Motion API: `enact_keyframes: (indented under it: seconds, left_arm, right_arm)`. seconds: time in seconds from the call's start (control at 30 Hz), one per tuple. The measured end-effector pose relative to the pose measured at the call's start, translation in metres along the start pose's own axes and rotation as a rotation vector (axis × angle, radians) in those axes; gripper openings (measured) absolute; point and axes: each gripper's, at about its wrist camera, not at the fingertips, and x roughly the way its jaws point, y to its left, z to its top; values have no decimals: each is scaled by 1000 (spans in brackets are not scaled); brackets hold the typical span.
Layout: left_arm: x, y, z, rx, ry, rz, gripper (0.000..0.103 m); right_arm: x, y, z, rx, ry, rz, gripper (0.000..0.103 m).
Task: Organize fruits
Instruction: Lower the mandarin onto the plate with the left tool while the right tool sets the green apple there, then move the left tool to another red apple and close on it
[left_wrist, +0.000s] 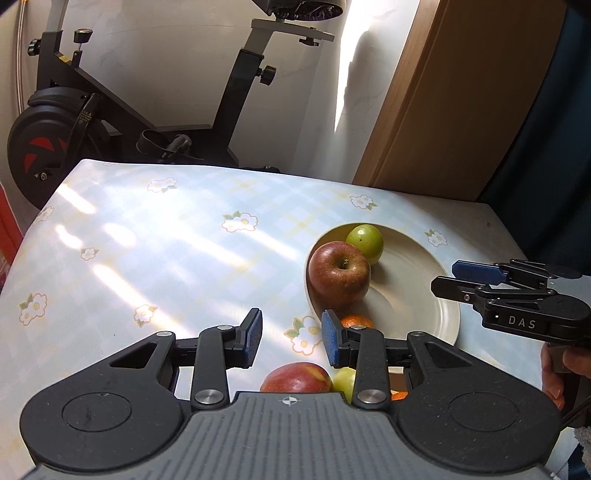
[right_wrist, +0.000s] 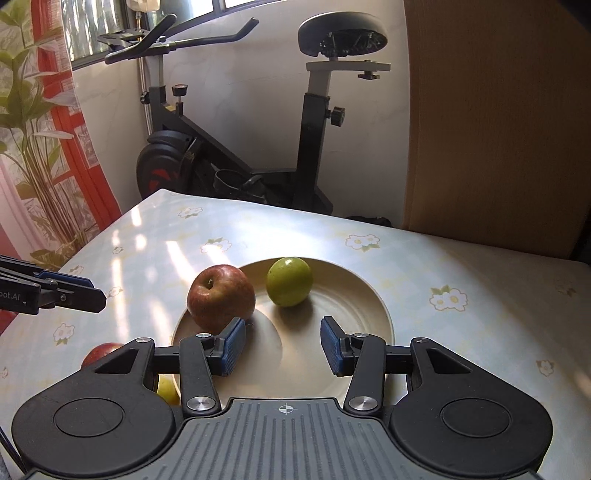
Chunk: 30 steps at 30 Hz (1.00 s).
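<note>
With jaws wide and empty, the left gripper (left_wrist: 291, 338) is hovering over the near red apple (left_wrist: 297, 378) beside the plate (left_wrist: 417, 314), needing a centred descent, while the right gripper (right_wrist: 282, 345) is waiting, equally wide, above the plate.

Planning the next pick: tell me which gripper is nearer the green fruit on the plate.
Right. The right gripper hangs over the plate, facing the green fruit; the left gripper sits off the plate's side, past the red apple.

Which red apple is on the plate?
The far red apple, sitting on the plate beside the green fruit; the near apple lies on the tablecloth.
</note>
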Motion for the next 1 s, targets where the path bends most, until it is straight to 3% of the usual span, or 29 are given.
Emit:
enact_keyframes:
  seconds: [0.37, 0.8, 1.0]
  left_arm:
    - [-15, 13, -18, -32, 6, 14, 37]
    - [10, 2, -33, -26, 74, -37, 38]
    - [18, -2, -35, 15, 71, -19, 43]
  right_arm:
    - [-20, 24, -41, 48, 18, 16, 42]
    - [-13, 49, -51, 10, 66, 33, 42]
    - [-10, 60, -47, -29, 76, 43, 42]
